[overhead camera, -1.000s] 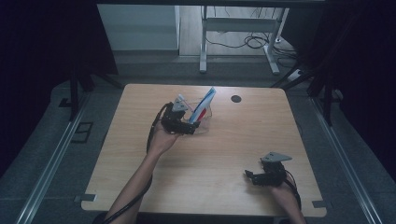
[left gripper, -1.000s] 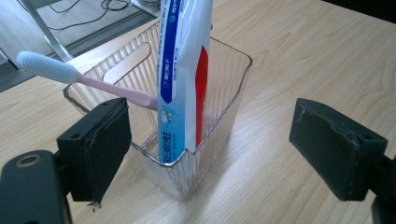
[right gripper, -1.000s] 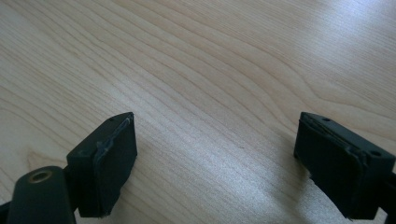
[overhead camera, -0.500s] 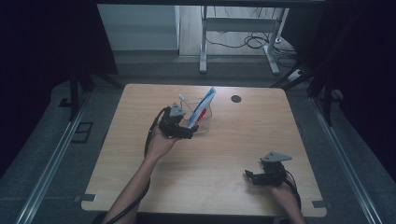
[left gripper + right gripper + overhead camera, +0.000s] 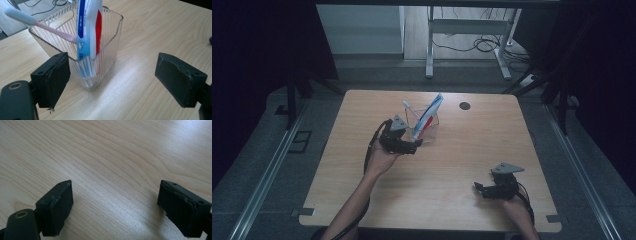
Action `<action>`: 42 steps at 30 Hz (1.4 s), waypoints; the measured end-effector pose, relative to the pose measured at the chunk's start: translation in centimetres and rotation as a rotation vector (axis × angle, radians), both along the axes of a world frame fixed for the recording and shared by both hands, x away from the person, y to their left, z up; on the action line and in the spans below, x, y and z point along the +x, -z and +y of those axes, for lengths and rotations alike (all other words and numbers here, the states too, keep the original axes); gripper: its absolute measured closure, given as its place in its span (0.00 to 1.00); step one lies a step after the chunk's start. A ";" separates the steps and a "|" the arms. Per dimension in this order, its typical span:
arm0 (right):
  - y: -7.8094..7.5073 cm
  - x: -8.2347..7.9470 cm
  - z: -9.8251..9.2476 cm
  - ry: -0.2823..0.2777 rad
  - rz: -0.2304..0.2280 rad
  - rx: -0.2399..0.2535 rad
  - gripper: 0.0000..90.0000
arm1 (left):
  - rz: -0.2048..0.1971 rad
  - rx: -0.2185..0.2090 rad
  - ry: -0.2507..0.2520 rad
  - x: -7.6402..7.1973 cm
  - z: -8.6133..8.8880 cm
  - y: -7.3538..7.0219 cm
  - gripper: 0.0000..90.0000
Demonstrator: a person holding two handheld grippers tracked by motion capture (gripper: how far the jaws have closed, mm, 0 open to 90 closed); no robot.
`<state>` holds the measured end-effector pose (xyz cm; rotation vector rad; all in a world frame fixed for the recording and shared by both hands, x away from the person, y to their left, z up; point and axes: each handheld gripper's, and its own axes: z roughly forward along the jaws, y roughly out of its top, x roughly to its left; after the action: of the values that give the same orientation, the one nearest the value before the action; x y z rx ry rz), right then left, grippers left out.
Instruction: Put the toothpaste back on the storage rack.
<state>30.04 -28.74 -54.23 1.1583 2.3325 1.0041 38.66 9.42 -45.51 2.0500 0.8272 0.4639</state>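
1. Clear ribbed cup sits upright on the wooden table, far-middle area, w/ a toothpaste tube and a pink toothbrush standing inside – looks like both items are already in.
2. Left gripper is right at the cup, jaws wide open, one pad just beside the cup's near corner, holding nothing.
3. Right gripper is parked low over bare table near the front edge, well apart from the cup – jaws wide open, empty too.
4. My guess: loading's done; what's left is prob grabbing or moving the cup, not started yet.

Ribbed clear cup upright, holding toothpaste, toothbrush.
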 end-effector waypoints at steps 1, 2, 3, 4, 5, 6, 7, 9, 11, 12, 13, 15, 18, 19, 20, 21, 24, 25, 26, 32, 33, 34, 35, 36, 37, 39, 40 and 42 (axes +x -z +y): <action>0.0 0.0 0.0 0.000 0.000 0.000 0.15 | 0.000 0.003 0.001 -0.1 0.1 0.1 0.15; 0.0 0.0 0.0 0.000 0.000 0.000 0.15 | 0.001 0.002 0.001 -0.3 0.1 0.2 0.15; 0.0 0.0 0.0 0.001 0.001 0.001 0.15 | 0.002 0.000 0.002 -0.4 0.2 0.2 0.15; 0.0 0.0 0.0 0.001 0.001 0.000 0.15 | 0.002 0.000 0.002 -0.5 0.2 0.3 0.15; 0.0 0.0 0.0 0.000 0.001 0.000 0.15 | 0.006 0.001 0.001 -0.6 0.3 0.4 0.15; 0.0 0.0 0.0 0.001 0.001 0.000 0.15 | 0.006 0.000 0.001 -0.8 0.3 0.5 0.15; 0.0 0.0 0.0 0.001 0.003 0.001 0.15 | 0.008 -0.004 -0.001 -0.9 0.4 0.6 0.15; 0.0 0.0 0.0 0.000 0.001 0.000 0.15 | 0.011 -0.008 -0.003 -1.1 0.5 0.8 0.15; 0.0 0.0 0.0 0.001 0.002 0.000 0.15 | 0.014 -0.019 -0.006 -1.4 0.5 1.0 0.15; 0.0 0.0 0.0 -0.001 0.000 0.000 0.15 | 0.014 -0.018 -0.004 -1.5 0.6 1.1 0.15; 0.0 0.0 0.0 0.001 0.002 0.000 0.15 | 0.013 -0.017 -0.004 -1.6 0.7 1.1 0.15; 0.0 0.0 0.0 0.002 0.002 0.002 0.15 | 0.010 -0.018 -0.004 -1.8 0.7 1.2 0.15; 0.0 0.0 0.0 0.001 0.002 0.002 0.15 | 0.009 -0.015 -0.003 -2.1 0.9 1.4 0.15; 0.0 0.0 0.0 0.001 0.001 0.002 0.15 | 0.009 -0.016 -0.004 -2.2 0.9 1.4 0.15; 0.0 0.0 0.0 0.001 0.001 0.002 0.15 | 0.009 -0.015 -0.002 -2.3 0.9 1.4 0.15; 0.0 0.0 0.0 0.000 0.001 0.001 0.15 | 0.011 -0.017 -0.001 -2.5 1.0 1.5 0.15; 0.0 0.0 0.0 0.000 -0.001 0.002 0.15 | 0.008 -0.013 -0.002 -2.9 1.1 1.7 0.15; 0.0 0.0 0.0 0.000 -0.001 0.002 0.15 | 0.006 -0.012 -0.002 -3.0 1.2 1.7 0.15; 0.0 0.0 0.0 0.000 -0.001 0.002 0.15 | 0.006 -0.015 -0.003 -3.1 1.2 1.7 0.15; 0.0 0.0 0.0 -0.001 0.000 0.001 0.15 | 0.012 -0.024 -0.006 -3.8 1.8 2.1 0.15; 0.0 0.0 0.0 -0.001 -0.001 0.001 0.15 | 0.013 -0.023 -0.006 -3.9 1.9 2.2 0.15; 0.0 0.0 0.0 -0.001 0.000 0.001 0.15 | 0.016 -0.025 -0.008 -4.0 2.0 2.2 0.15; 0.0 0.0 0.0 0.000 0.000 0.001 0.15 | 0.017 -0.026 -0.008 -4.1 2.1 2.3 0.15; 0.0 0.0 0.0 0.001 0.002 0.002 0.15 | 0.019 -0.030 -0.012 -4.2 2.2 2.4 0.15; 0.0 0.0 0.0 0.001 0.002 0.002 0.15 | 0.020 -0.029 -0.012 -4.3 2.3 2.5 0.15; 0.0 0.0 0.0 0.001 0.002 0.002 0.15 | 0.023 -0.029 -0.013 -4.6 2.5 2.6 0.15; 0.0 0.0 0.0 0.001 0.002 0.002 0.15 | 0.025 -0.028 -0.015 -4.7 2.6 2.7 0.15; 0.0 0.0 0.0 0.002 0.002 0.002 0.15 | 0.028 -0.032 -0.018 -4.9 2.8 2.9 0.15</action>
<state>30.03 -28.72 -54.22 1.1628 2.3325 1.0053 33.72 12.22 -48.37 2.0249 0.8649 0.4305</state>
